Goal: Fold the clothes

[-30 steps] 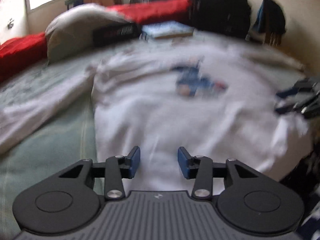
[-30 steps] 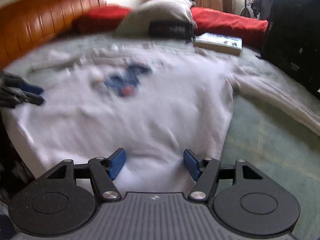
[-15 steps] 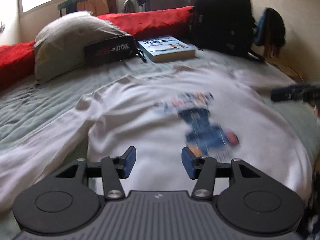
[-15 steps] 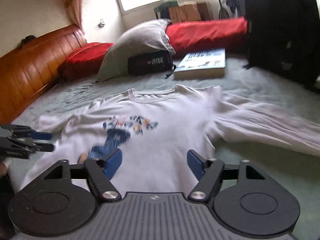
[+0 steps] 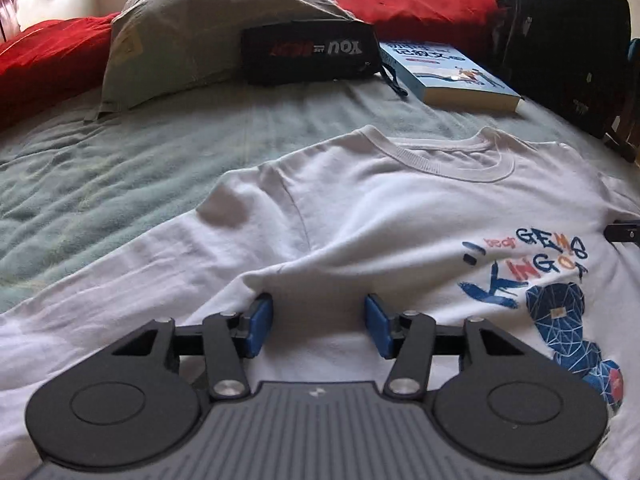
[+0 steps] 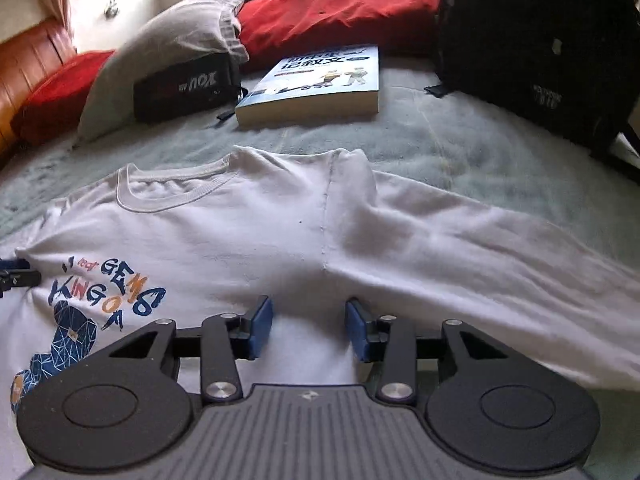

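One white shirt [image 5: 380,216]. One book [image 5: 448,76]. One black pouch [image 5: 308,54]. One grey pillow [image 5: 192,28]. Two red cushions [image 6: 336,12] [image 6: 60,92]. One black backpack [image 6: 532,40]. One bed [image 5: 120,152].

A grey pillow [image 5: 208,28], black pouch [image 5: 308,54], paperback book [image 5: 448,74] and black backpack [image 6: 536,40] line the green bedspread [image 5: 120,160], red cushions [image 6: 340,12] behind.

Home bedroom: bed [image 5: 120,168], pillows [image 5: 192,28]
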Demonstrator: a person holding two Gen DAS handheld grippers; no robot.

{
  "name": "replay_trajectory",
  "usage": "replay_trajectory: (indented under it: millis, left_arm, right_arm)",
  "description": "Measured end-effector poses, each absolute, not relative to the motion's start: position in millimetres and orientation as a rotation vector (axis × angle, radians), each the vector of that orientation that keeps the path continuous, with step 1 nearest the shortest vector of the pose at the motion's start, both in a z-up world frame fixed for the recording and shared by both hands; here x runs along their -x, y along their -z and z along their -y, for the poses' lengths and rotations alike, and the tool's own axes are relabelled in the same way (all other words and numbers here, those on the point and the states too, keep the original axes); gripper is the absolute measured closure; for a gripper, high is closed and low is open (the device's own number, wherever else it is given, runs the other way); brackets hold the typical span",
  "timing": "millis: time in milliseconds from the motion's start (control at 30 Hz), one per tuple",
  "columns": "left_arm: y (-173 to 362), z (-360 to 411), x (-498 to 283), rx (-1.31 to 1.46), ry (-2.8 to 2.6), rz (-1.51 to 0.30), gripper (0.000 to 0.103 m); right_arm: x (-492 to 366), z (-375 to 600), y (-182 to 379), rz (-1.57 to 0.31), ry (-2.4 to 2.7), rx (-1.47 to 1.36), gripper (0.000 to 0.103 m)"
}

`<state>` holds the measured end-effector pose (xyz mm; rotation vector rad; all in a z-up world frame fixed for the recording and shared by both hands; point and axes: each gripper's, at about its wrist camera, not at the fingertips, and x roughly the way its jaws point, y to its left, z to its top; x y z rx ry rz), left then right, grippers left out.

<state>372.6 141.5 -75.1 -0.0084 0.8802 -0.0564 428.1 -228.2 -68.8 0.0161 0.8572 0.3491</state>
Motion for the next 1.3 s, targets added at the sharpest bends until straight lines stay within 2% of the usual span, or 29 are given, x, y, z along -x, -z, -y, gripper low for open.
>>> replay_trajectory:
  millis: [67,133,300,467,567,700,800,967,1167,1300]
  left_arm:
    - [64,-140,-361,-0.018,0.065,-0.859,0.053]
    - [49,-133,-339,-0.071,0.109,-0.822,0.051]
    - [38,-91,-264,-0.226,0.368,-0.776,0.041]
    - [67,-69,-197,-0.283,0.536,-0.792,0.041]
    - [79,-85,-170,-0.286,0.475,-0.776,0.032]
    - [60,-100,-156,-0.262,0.358,-0.788,0.035]
    - [49,-84,-151,-0.275,0.392,-0.736,0.033]
    - [73,-59,-150,-0.372,0.397,-0.761,0.029]
    - [70,-96,-141,-0.235,0.286,-0.804,0.028]
    - [53,-76,-149,-0.226,0.305,-0.747,0.029]
  right_arm:
    - [-416,231,58,-0.847,-0.353,-0.005,0.051]
    - [-391,230,45,-0.821,-0.408,0.028,0.033]
    - [-303,210,45,-0.774,-0.667,0.166,0.028]
    - [-242,202,84,-0.789,-0.738,0.294,0.022]
    - [-215,222,91,-0.723,-0.702,0.348,0.008]
    - [-196,243,78,-0.745,-0.633,0.333,0.008]
    - [-176,231,61,-0.671,-0.686,0.323,0.008]
    - [-164,201,87,-0.691,-0.707,0.427,0.008]
    - [-155,252,89,-0.730,-0.641,0.332,0.006]
    - [-156,243,72,-0.692,-0.614,0.302,0.006]
